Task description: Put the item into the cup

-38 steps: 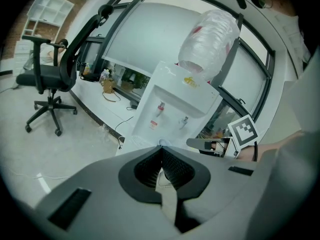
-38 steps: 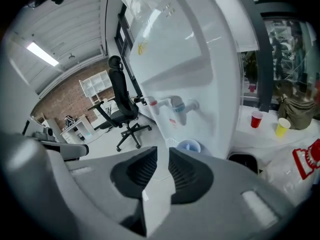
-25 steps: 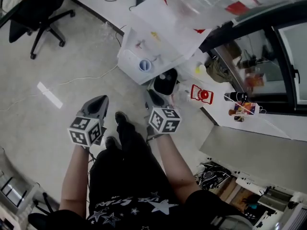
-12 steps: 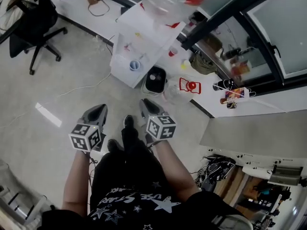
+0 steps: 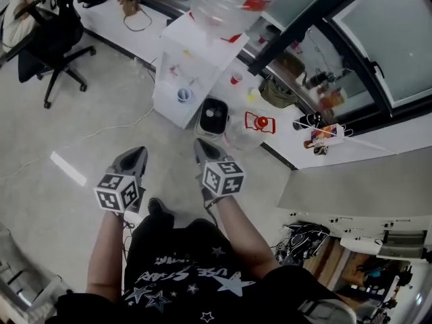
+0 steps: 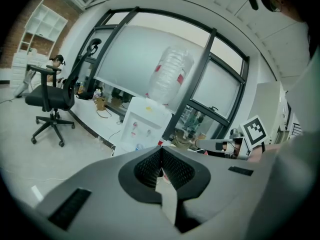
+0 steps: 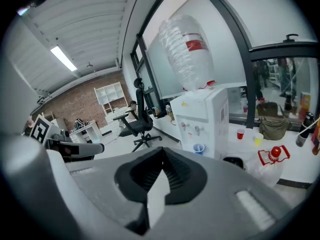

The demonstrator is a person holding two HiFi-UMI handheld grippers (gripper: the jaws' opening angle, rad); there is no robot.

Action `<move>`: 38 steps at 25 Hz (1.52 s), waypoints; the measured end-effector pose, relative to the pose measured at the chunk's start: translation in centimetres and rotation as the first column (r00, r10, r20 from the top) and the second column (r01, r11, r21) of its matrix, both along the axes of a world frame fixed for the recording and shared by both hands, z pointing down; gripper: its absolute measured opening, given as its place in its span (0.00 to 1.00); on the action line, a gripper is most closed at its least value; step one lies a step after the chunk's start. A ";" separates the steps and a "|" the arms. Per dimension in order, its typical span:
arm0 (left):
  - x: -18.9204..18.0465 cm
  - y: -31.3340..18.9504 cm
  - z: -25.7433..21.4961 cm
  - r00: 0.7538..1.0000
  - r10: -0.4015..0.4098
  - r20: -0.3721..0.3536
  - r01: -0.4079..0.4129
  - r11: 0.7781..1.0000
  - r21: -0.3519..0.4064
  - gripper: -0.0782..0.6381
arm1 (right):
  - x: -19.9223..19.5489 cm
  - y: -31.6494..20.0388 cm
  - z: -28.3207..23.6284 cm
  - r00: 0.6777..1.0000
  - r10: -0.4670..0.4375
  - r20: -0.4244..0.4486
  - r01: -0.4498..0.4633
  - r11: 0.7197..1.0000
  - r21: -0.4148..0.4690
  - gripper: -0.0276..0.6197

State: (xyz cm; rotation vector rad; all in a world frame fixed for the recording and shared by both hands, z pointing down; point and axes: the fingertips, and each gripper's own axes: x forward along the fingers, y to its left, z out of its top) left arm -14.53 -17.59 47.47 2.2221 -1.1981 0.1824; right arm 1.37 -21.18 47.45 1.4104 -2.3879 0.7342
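- The left gripper (image 5: 138,155) is held low in front of the person, over the pale floor (image 5: 61,133); in the left gripper view its jaws are seen pressed together with nothing between them.
- The right gripper (image 5: 201,147) is held just beside it and level with it; in the right gripper view its jaws are likewise closed on nothing.
- A blue cup (image 5: 183,95) is seen standing at the front of the white water dispenser (image 5: 192,52), below its taps and well ahead of both grippers.
- A red cup (image 5: 235,78) and a yellow cup (image 5: 252,94) are set near each other on the white ledge (image 5: 297,144) by the window, to the right of the water dispenser.
- A large clear bottle (image 5: 226,2) is mounted upside down on top of the water dispenser.
- A black bin (image 5: 213,115) is placed on the floor against the water dispenser, between it and the right gripper.
- Which item is meant for the cup cannot be told.
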 end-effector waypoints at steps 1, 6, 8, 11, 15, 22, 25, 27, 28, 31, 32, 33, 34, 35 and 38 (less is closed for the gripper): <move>0.2 0.2 -0.4 1.000 -0.008 0.001 0.008 1.000 0.002 0.12 | 0.2 0.2 -0.3 1.000 -0.010 0.006 0.010 1.000 0.002 0.05; 2.3 2.2 -1.7 0.999 -0.046 0.009 0.046 0.999 0.011 0.12 | 1.7 2.1 -1.4 0.997 -0.060 0.044 0.060 0.998 -0.001 0.04; 3.6 3.2 -2.0 0.998 -0.056 0.010 0.055 0.998 0.012 0.12 | 2.5 2.9 -1.7 0.996 -0.080 0.047 0.080 0.997 0.003 0.04; 5.5 4.8 -2.3 0.998 -0.060 0.016 0.060 0.998 0.012 0.12 | 3.5 4.0 -2.1 0.993 -0.105 0.052 0.105 0.994 0.009 0.04; 7.6 7.0 -2.7 0.998 -0.063 0.022 0.063 0.998 0.018 0.12 | 4.7 6.1 -2.5 0.989 -0.137 0.051 0.137 0.990 0.019 0.04; 11.0 11.2 -3.8 0.996 -0.078 0.039 0.077 0.996 0.041 0.12 | 7.3 10.5 -3.1 0.979 -0.201 0.043 0.200 0.979 0.037 0.04; 12.0 13.3 -4.1 0.995 -0.091 0.043 0.089 0.995 0.051 0.12 | 8.1 12.5 -3.5 0.975 -0.220 0.044 0.218 0.975 0.050 0.04; 12.8 14.6 -4.3 0.994 -0.098 0.040 0.095 0.994 0.057 0.12 | 8.8 13.9 -3.7 0.973 -0.225 0.048 0.223 0.973 0.056 0.04; 13.2 15.3 -4.3 0.994 -0.100 0.038 0.098 0.993 0.059 0.12 | 9.2 14.6 -3.8 0.972 -0.228 0.051 0.225 0.973 0.058 0.04; 14.5 17.2 -4.5 0.994 -0.105 0.034 0.102 0.992 0.068 0.12 | 10.4 16.6 -3.9 0.971 -0.236 0.051 0.233 0.971 0.059 0.04; 14.9 17.8 -4.6 0.994 -0.106 0.033 0.103 0.992 0.071 0.12 | 10.8 17.2 -3.9 0.970 -0.239 0.047 0.236 0.970 0.058 0.04; 15.3 18.4 -4.7 0.994 -0.107 0.033 0.105 0.992 0.073 0.12 | 11.1 17.9 -3.9 0.969 -0.242 0.044 0.240 0.969 0.057 0.04; 15.6 19.0 -4.8 0.994 -0.109 0.033 0.106 0.991 0.076 0.12 | 11.4 18.5 -3.9 0.968 -0.246 0.041 0.244 0.968 0.057 0.04; 15.8 19.5 -4.9 0.993 -0.110 0.033 0.107 0.991 0.079 0.12 | 11.7 19.1 -4.0 0.967 -0.251 0.038 0.249 0.967 0.057 0.04; 16.2 20.8 -5.3 0.993 -0.116 0.035 0.113 0.990 0.088 0.12 | 11.9 20.6 -4.3 0.963 -0.268 0.033 0.265 0.962 0.063 0.04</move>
